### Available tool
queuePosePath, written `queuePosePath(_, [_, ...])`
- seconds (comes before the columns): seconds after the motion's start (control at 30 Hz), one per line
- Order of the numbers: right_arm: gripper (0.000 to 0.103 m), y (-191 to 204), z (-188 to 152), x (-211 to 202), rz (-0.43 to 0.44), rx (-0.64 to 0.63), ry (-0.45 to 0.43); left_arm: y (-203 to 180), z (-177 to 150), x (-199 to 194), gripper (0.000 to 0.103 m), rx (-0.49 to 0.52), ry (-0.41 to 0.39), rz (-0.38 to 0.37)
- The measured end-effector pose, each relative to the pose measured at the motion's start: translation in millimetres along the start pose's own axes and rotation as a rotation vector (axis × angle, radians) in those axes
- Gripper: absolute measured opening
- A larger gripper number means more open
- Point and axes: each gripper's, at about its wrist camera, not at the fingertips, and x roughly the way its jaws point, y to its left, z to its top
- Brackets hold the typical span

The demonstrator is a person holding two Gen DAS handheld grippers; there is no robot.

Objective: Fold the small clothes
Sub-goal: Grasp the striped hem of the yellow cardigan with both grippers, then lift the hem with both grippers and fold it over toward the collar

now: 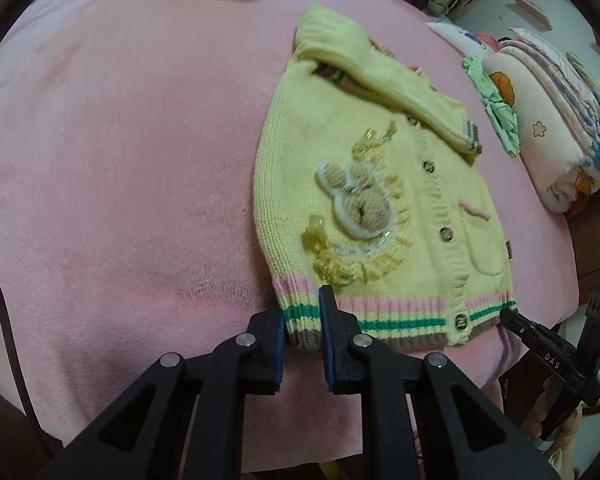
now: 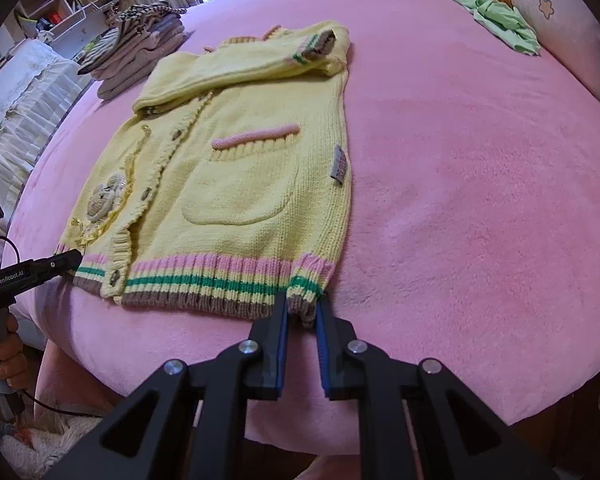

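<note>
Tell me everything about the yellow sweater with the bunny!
The yellow sweater is a small knitted cardigan lying flat on the pink blanket, buttoned, with both sleeves folded across its chest. It has a bunny patch, a pink-edged pocket and a pink, green and brown striped hem. The left claw and right claw pinch its hem corners.

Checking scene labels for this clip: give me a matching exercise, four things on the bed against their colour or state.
1. cardigan
2. left gripper
3. blanket
4. crumpled cloth

A. pink
B. green, beside the pillow
C. yellow, sleeves folded across
D. shut on the striped hem

Pairs: 1-C, 2-D, 3-A, 4-B
</note>
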Motion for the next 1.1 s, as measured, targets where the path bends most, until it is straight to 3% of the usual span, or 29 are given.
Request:
queuePosePath(0.2, [0.009, 3, 23, -36, 0.041, -0.022, -0.102, -17, 22, -39, 0.012, 0.041, -0.11, -0.093])
queuePosePath(0.43, [0.008, 6, 68, -63, 0.107, -0.013, -0.198, -51, 58, -63, 0.011, 0.075, -0.195, -0.135])
queuePosePath(0.57, [0.008, 4, 94, -70, 0.11, -0.008, -0.244, -59, 91, -68, 0.01, 0.021, -0.22, -0.063])
queuePosePath(0.77, [0.008, -8, 145, -73, 0.116, 0.039, -0.3, -50, 146, -67, 0.009, -0.087, -0.247, -0.04])
queuePosePath(1.1, [0.008, -25, 229, -22, 0.056, 0.101, -0.292, -62, 235, -19, 0.008, -0.097, -0.269, 0.047])
